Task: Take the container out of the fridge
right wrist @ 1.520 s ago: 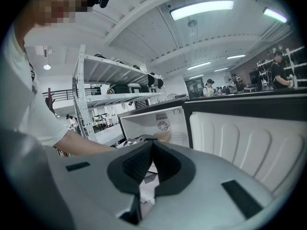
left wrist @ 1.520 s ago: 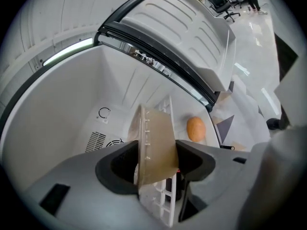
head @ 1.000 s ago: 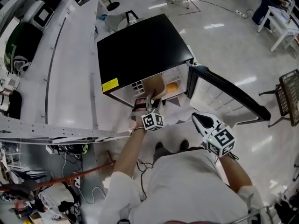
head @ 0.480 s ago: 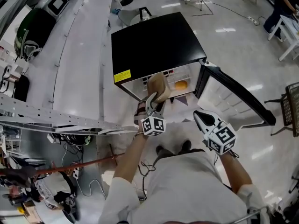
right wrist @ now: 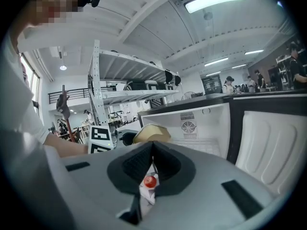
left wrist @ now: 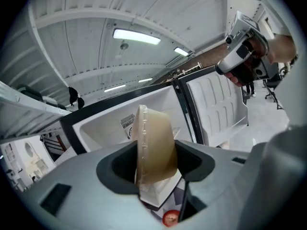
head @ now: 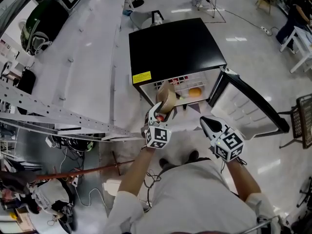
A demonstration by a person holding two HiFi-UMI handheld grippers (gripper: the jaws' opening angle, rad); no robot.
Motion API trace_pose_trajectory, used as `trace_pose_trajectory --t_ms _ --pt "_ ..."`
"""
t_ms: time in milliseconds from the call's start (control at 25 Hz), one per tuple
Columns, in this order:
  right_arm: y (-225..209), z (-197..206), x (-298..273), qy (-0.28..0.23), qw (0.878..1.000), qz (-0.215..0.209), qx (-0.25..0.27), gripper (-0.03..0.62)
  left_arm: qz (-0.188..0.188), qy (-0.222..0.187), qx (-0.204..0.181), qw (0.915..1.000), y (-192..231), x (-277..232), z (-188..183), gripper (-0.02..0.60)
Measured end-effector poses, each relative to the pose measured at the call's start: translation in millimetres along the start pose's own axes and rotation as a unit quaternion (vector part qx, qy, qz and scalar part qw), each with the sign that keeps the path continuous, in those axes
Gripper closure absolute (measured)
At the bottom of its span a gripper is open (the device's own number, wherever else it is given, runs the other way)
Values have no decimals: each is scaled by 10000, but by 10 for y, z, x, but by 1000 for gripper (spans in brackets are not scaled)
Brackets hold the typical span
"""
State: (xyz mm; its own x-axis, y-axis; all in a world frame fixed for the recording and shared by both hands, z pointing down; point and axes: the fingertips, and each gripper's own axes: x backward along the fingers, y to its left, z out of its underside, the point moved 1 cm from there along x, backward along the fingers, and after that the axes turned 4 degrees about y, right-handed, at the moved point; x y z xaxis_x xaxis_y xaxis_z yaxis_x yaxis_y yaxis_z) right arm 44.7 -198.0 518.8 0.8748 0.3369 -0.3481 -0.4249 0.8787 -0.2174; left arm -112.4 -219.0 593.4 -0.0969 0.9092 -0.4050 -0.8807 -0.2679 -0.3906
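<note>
The black mini fridge point(head: 178, 48) stands with its door point(head: 248, 106) swung open to the right. My left gripper point(head: 163, 107) is shut on a tan lidded container point(head: 165, 97), held on edge just in front of the fridge's opening. In the left gripper view the container point(left wrist: 154, 143) stands upright between the two jaws of the left gripper point(left wrist: 154, 153), with the white fridge interior point(left wrist: 110, 123) behind it. My right gripper point(head: 207, 123) hovers to the right, in front of the door, and holds nothing. In its own view the right gripper point(right wrist: 152, 145) has its jaws together.
An orange item point(head: 194, 92) lies on the fridge's wire shelf. A grey metal rack point(head: 58, 111) runs along the left. The open door point(right wrist: 273, 138) bounds the right side. A white table point(head: 302, 48) and a wire basket point(head: 304, 116) stand farther right on the shiny floor.
The left gripper has drawn the container a little back out of the fridge's opening. The head view has shifted, so the fridge sits more to the right. The right gripper has barely moved.
</note>
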Motion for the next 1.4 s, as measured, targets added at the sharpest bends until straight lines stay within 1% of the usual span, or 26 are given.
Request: trace_pose_trajectory --t_ms 160,360,680,960,1160,1400 --pt "150 -91 -132 -25 10000 33 61 588 62 -125 368 9992 130 236 -1 357" --pt "300 -216 -274 -77 9999 71 114 588 124 -311 796 9963 299 523 -26 357" --pt "405 -349 -387 -181 9992 223 260 588 58 -583 1191 9912 558 962 -69 357" --pt "441 -424 -409 -261 9981 379 418 588 11 -805 1663 9828 717 1277 -32 357" --pt "459 -433 -394 -322 9975 448 445 588 -3 -879 1964 9766 721 1456 60 357" --pt "416 -418 -355 -294 9969 596 421 588 -24 -973 2103 9728 758 1592 86 357"
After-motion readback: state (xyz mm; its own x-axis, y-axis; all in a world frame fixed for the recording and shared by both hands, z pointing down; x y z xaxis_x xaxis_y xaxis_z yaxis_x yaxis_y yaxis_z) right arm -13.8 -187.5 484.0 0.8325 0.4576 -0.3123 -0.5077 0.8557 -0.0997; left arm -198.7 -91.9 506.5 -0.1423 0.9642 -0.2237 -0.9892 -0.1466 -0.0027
